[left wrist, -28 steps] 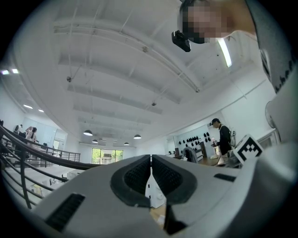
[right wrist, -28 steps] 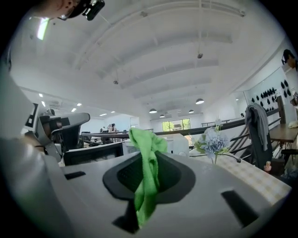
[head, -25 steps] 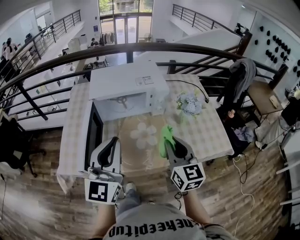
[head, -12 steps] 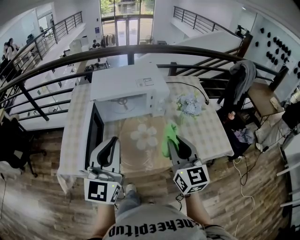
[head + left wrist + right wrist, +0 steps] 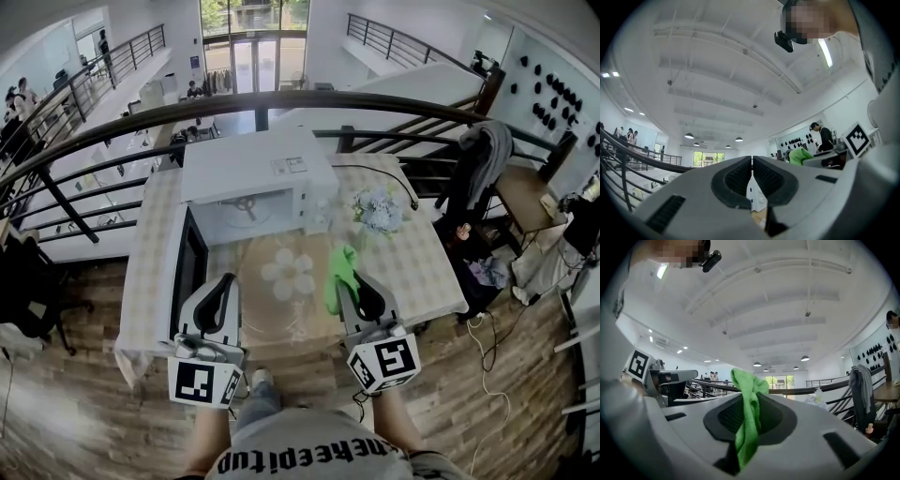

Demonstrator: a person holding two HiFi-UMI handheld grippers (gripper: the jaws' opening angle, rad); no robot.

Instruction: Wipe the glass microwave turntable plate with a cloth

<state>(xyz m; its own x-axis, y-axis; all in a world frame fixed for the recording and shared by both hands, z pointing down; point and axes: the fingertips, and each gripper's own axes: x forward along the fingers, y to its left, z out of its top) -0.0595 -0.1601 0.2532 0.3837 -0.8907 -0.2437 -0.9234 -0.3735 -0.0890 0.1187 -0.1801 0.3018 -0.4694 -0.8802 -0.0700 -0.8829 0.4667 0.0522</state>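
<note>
Found left tongs (image 5: 226, 281) at 7 o'clock, pressed together on nothing, beside open microwave door (image 5: 187, 267). Logged glass plate (image 5: 289, 272) lying on counter (image 5: 412, 262) at centre, below microwave (image 5: 253, 164) at 12. Found right tongs (image 5: 750, 404) at 5 o'clock clamped on green cloth (image 5: 338, 265), just right of plate, apparently clear of it. Judged wiping not begun; whole plate left.

Wood floor (image 5: 66, 384), black railing (image 5: 281, 97), white ceiling (image 5: 717, 70) w/ pendant lamps (image 5: 689, 136), glass doors (image 5: 253, 61)
</note>
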